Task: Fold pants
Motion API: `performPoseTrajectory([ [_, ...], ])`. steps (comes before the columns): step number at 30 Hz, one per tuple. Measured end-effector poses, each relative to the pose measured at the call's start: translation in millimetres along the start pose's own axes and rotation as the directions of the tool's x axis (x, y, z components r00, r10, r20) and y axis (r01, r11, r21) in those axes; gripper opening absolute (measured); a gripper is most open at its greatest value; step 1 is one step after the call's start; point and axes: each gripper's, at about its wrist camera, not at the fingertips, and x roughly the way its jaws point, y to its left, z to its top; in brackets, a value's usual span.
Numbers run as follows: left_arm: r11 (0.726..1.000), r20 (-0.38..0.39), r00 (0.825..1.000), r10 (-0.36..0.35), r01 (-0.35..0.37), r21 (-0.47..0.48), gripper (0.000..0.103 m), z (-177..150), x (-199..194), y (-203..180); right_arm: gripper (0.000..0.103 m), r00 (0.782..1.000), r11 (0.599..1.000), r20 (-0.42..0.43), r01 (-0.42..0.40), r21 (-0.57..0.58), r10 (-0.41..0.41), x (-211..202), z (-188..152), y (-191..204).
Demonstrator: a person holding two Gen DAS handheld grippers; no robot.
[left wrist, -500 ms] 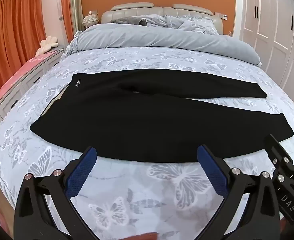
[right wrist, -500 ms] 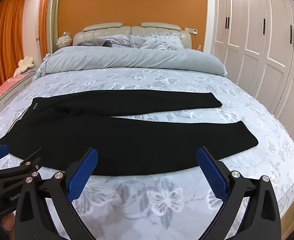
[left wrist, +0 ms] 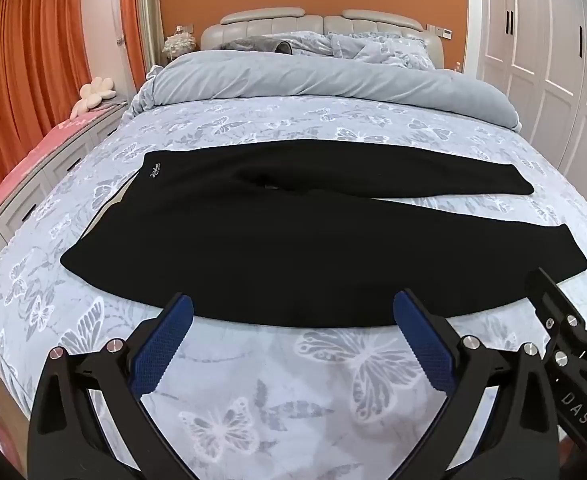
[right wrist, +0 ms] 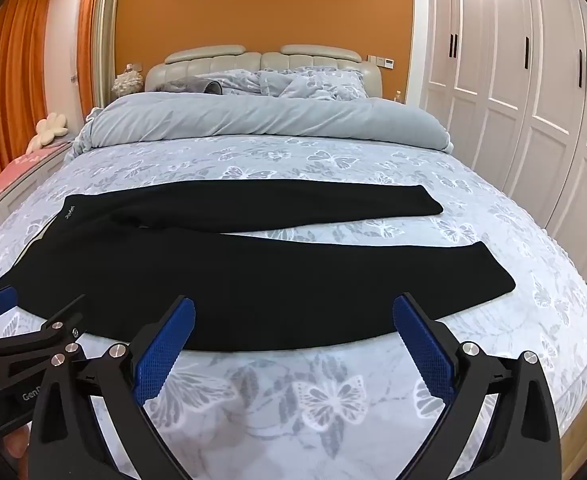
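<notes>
Left wrist view: black pants (left wrist: 293,240) lie flat across the bed (left wrist: 333,380) on its butterfly-print sheet, waistband at the left, both legs running right, the far leg split away from the near one; left tongs (left wrist: 293,314) gape wide and empty just short of the pants' near edge, with the right tongs (left wrist: 573,284) showing at the right margin. Right wrist view: same pants (right wrist: 253,280) in mid-bed, grey duvet (right wrist: 261,120) bunched at the far end, white wardrobe (right wrist: 533,80) at right; right tongs (right wrist: 293,316) released, nothing between the blue pads.
</notes>
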Motion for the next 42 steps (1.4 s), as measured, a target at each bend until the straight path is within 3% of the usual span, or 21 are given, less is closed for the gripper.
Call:
performPoseTrajectory([
  [42, 1.000, 0.014, 1.000, 0.010, -0.010, -0.001, 0.098, -2.4, -1.5, 6.8, 0.098, 1.000, 1.000, -0.006, 0.004, 0.001, -0.004, 3.5, -2.2, 9.2],
])
